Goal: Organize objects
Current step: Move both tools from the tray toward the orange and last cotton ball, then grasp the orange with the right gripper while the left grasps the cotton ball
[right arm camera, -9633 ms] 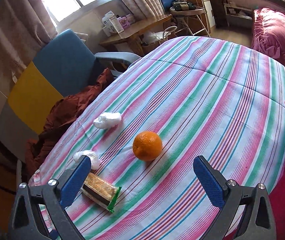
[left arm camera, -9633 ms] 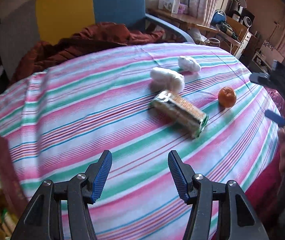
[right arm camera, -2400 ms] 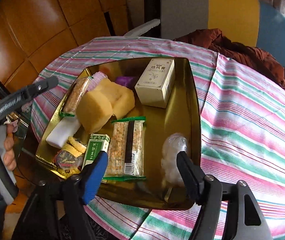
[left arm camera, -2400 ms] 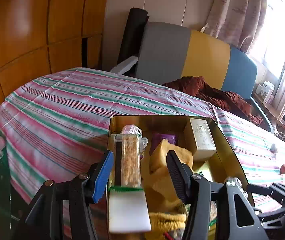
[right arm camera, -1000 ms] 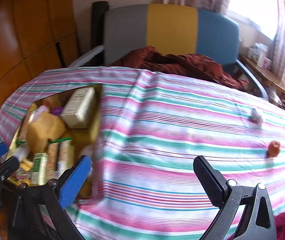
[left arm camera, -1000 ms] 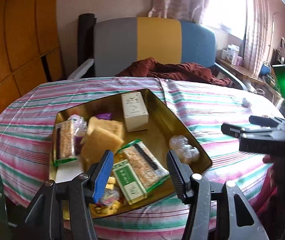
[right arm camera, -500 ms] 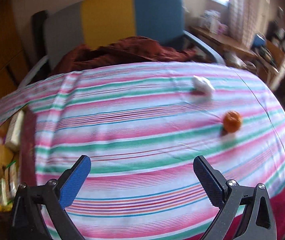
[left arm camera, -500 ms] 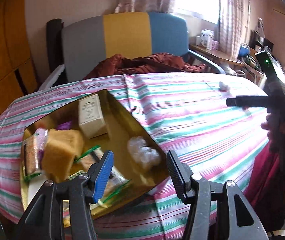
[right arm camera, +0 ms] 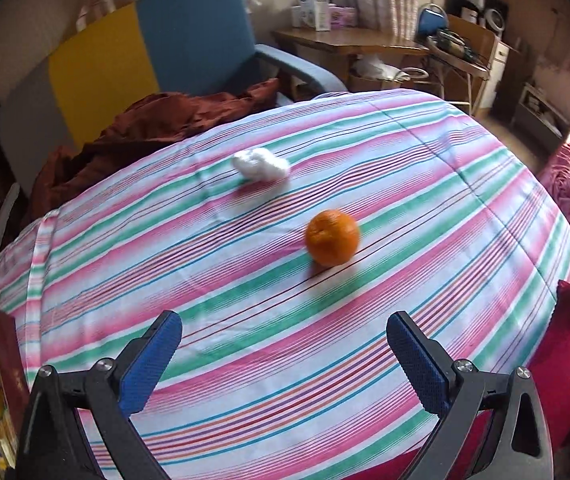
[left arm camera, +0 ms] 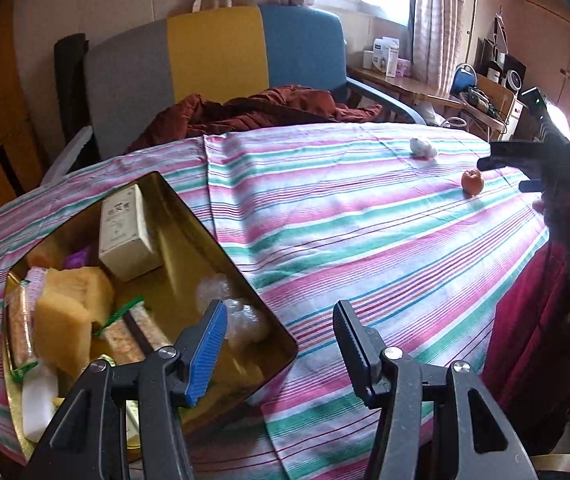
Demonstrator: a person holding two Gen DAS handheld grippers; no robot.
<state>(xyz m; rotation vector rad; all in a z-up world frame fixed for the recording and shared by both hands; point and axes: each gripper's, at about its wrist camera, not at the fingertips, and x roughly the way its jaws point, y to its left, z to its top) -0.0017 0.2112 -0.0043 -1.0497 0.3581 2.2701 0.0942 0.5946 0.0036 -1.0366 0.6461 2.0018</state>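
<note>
The bench (right arm camera: 425,184) wears a cloth striped pink, green and white. On it, toward the far right edge, sits an orange (right arm camera: 332,237): round, bright, dimpled at the top, casting a small shadow. Just beyond it, apart from it, lies a white wad (right arm camera: 261,168), crumpled and soft-looking, perhaps wrapped in plastic, though the blur makes that hard to tell.

The right gripper (right arm camera: 285,354) hovers over the cloth short of the orange, its blue-padded fingers (right arm camera: 147,364) spread wide and holding nothing.

At the near left corner of the bench stands a gold tin (left arm camera: 221,256), its lid off. Inside are a cream box (left arm camera: 125,230), yellow sponges (left arm camera: 69,308), snack bars (left arm camera: 141,328) in green-edged wrappers and a clear wad (left arm camera: 231,304).

The left gripper (left arm camera: 281,344) hangs above the tin's near right rim, fingers (left arm camera: 207,354) parted and empty.

A rust blanket (left arm camera: 245,110) lies on the chair (left arm camera: 213,52) behind the bench.
</note>
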